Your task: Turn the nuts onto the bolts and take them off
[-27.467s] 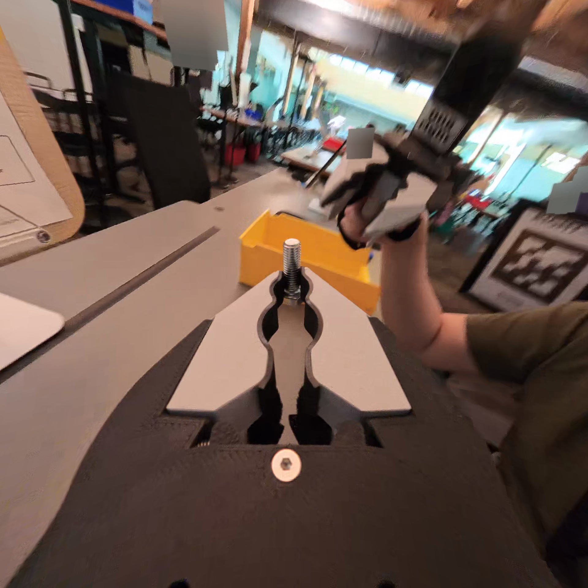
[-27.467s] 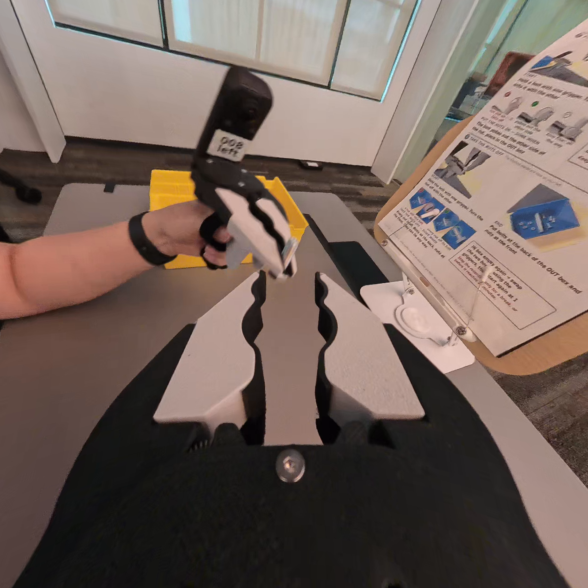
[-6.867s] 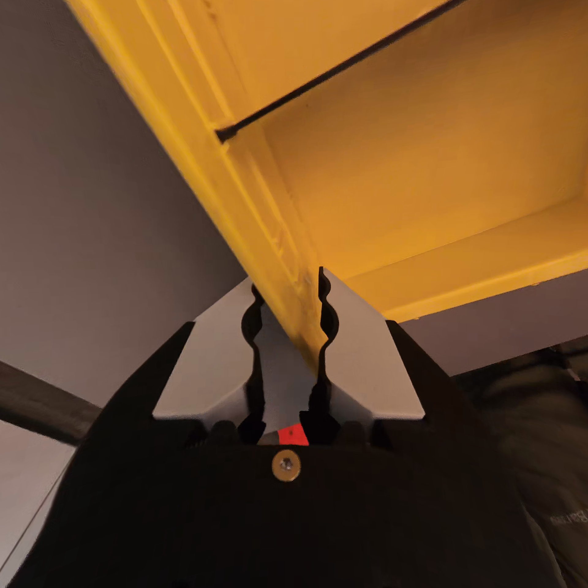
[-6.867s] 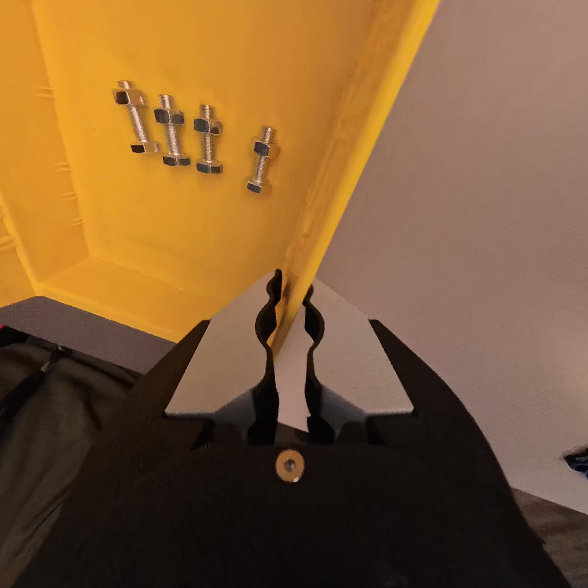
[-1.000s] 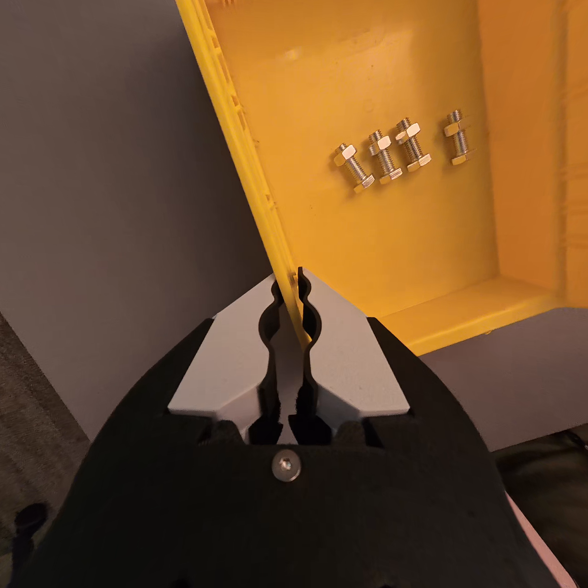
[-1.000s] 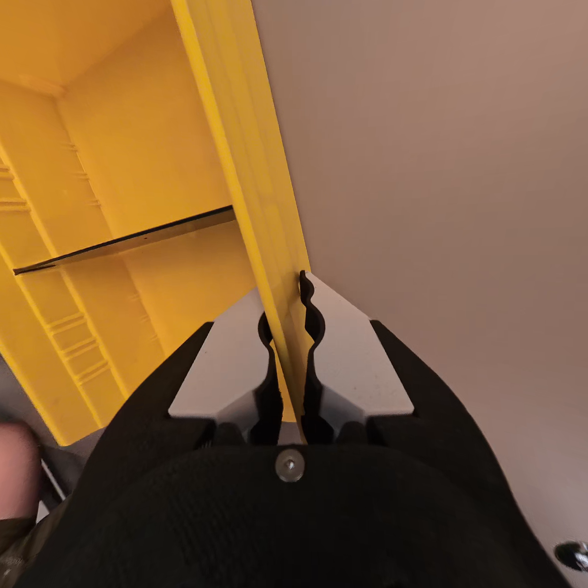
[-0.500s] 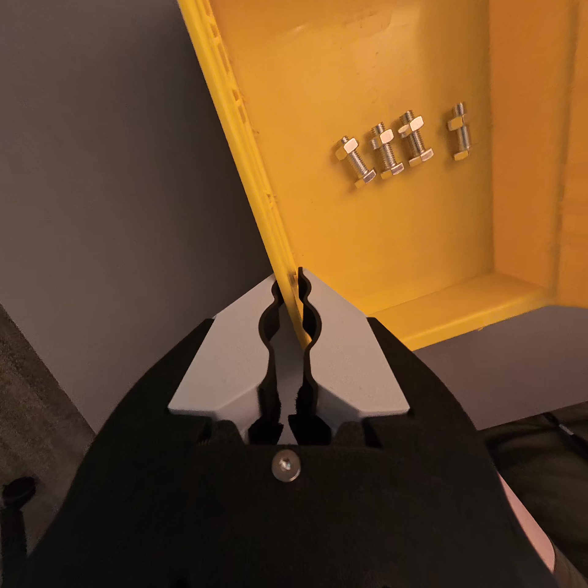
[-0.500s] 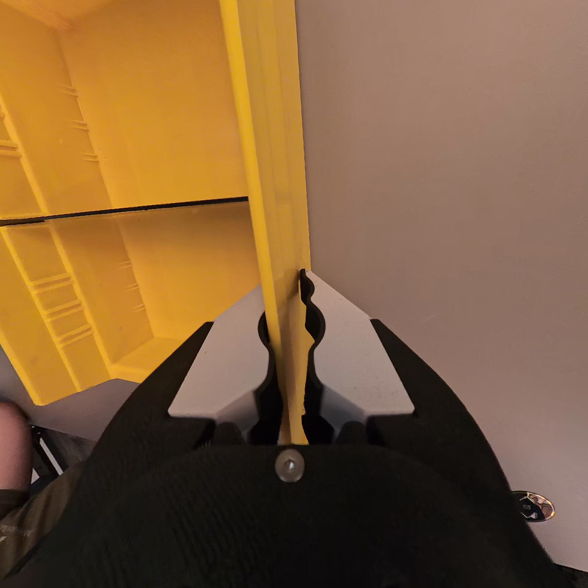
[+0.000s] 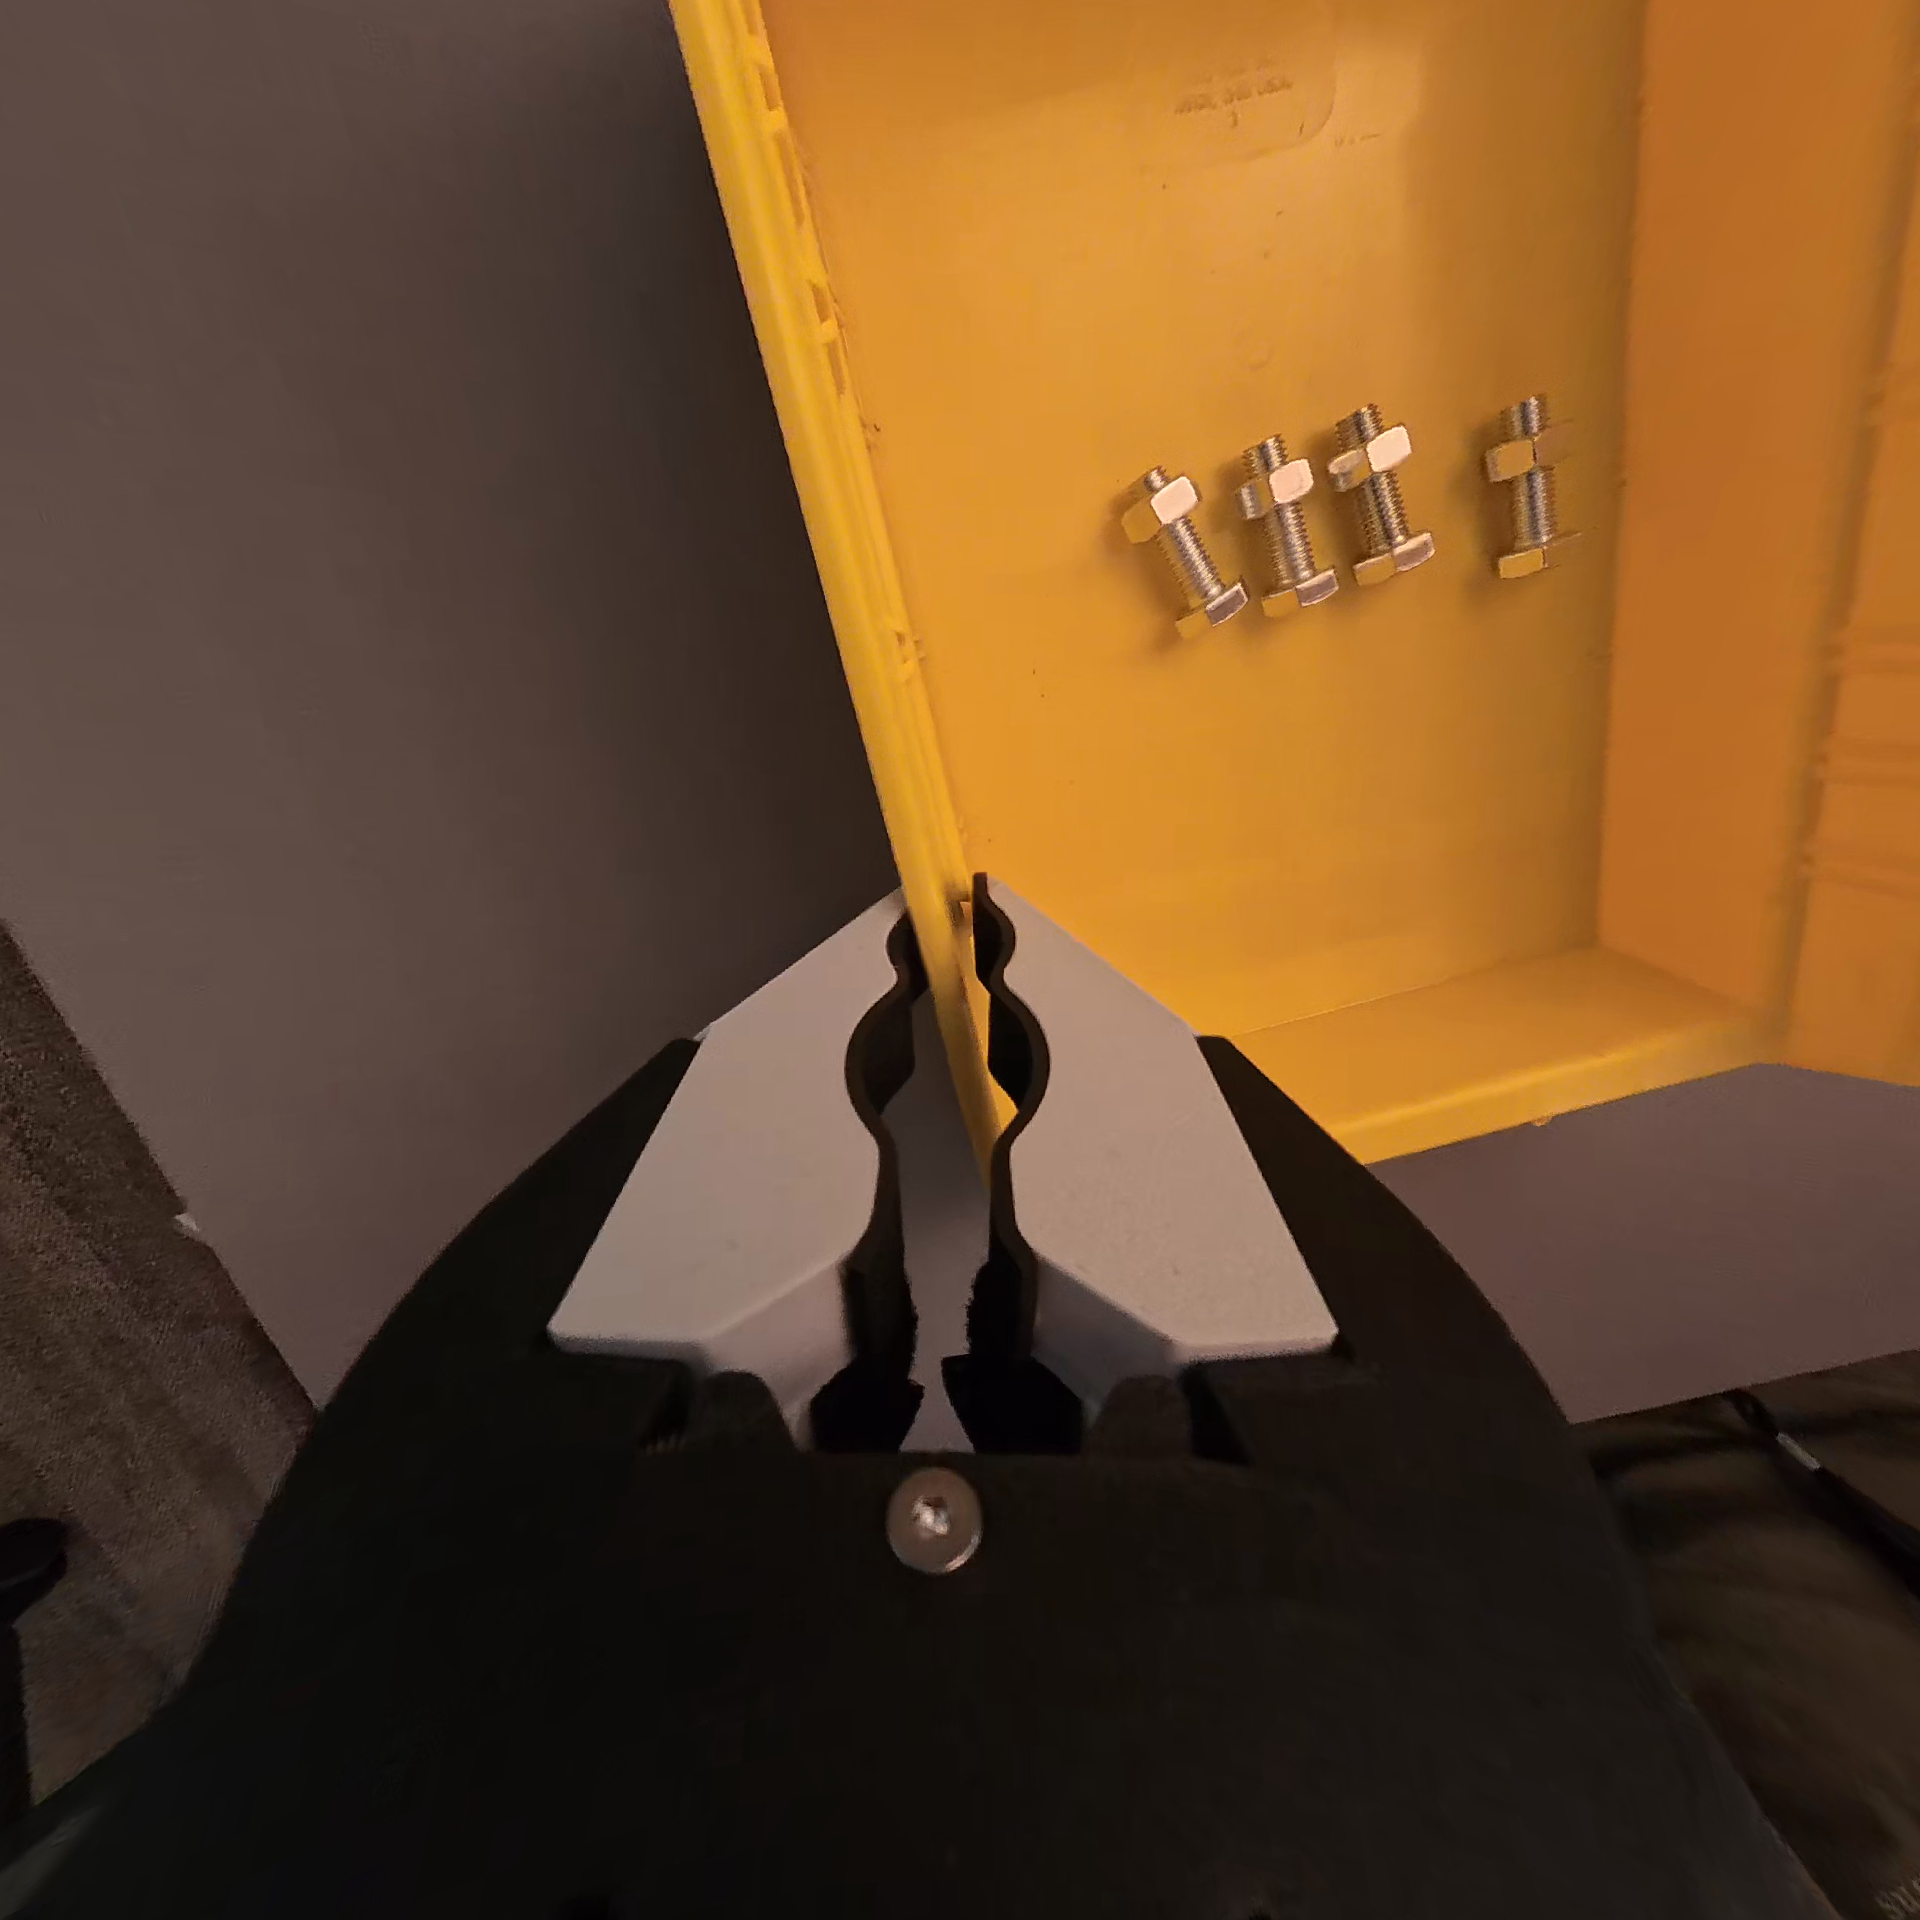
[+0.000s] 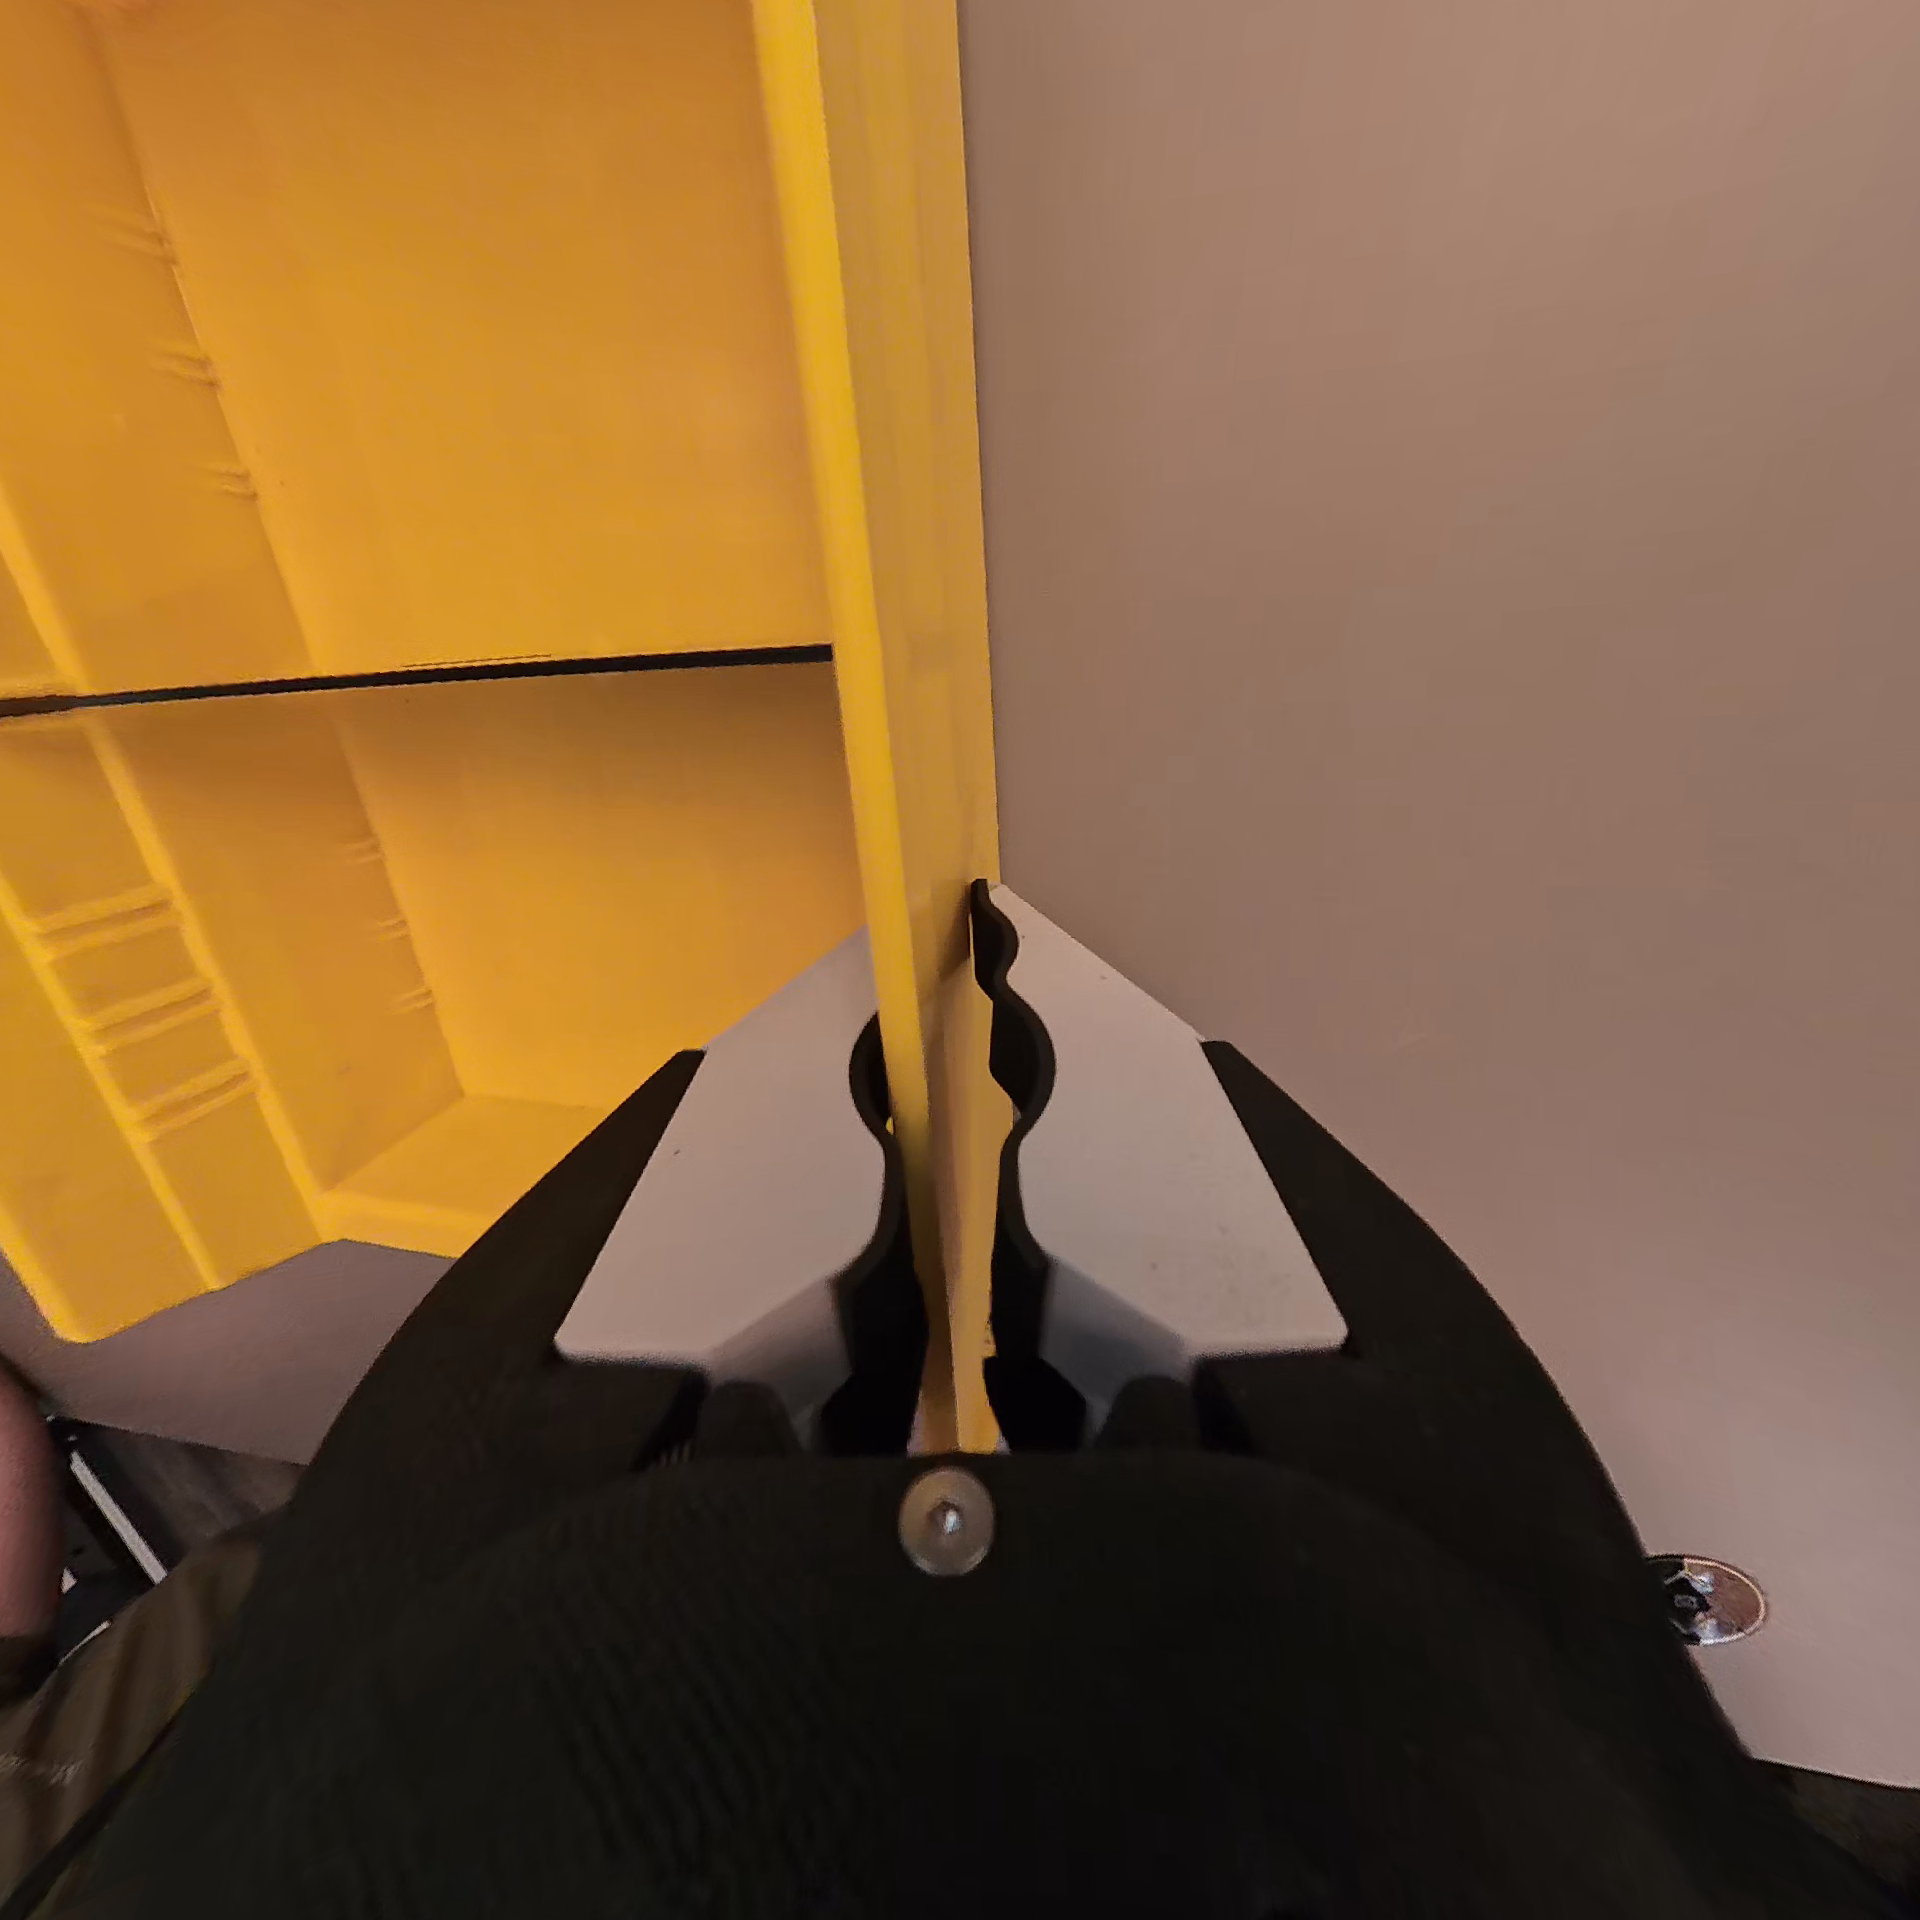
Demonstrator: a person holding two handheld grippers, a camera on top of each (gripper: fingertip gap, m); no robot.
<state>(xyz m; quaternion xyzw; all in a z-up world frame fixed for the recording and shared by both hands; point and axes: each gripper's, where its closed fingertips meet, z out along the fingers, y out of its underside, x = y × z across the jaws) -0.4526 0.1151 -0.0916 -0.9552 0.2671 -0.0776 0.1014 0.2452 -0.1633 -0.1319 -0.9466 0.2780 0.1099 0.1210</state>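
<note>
A yellow plastic bin [image 9: 1195, 727] sits on the grey table. Several silver bolts with nuts threaded on them [image 9: 1340, 514] lie in a row on its floor in the left wrist view. My left gripper [image 9: 948, 914] is shut on the bin's left side wall [image 9: 831, 416]. My right gripper [image 10: 935, 935] is shut on another side wall [image 10: 894, 520] of the same bin [image 10: 468, 364]; that view shows two empty compartments split by a thin black divider [image 10: 416, 673].
Grey table surface [image 9: 364, 520] lies left of the bin and also shows in the right wrist view [image 10: 1455, 727], with a round metal fitting [image 10: 1704, 1616] near its edge. Carpet [image 9: 94, 1299] and dark clothing [image 9: 1766, 1558] show below the table edge. There is about 75 cm between the tips of the two grippers.
Over the last second the bin has turned a little in both views while both grippers keep their hold on its walls. The bolts keep their row.
</note>
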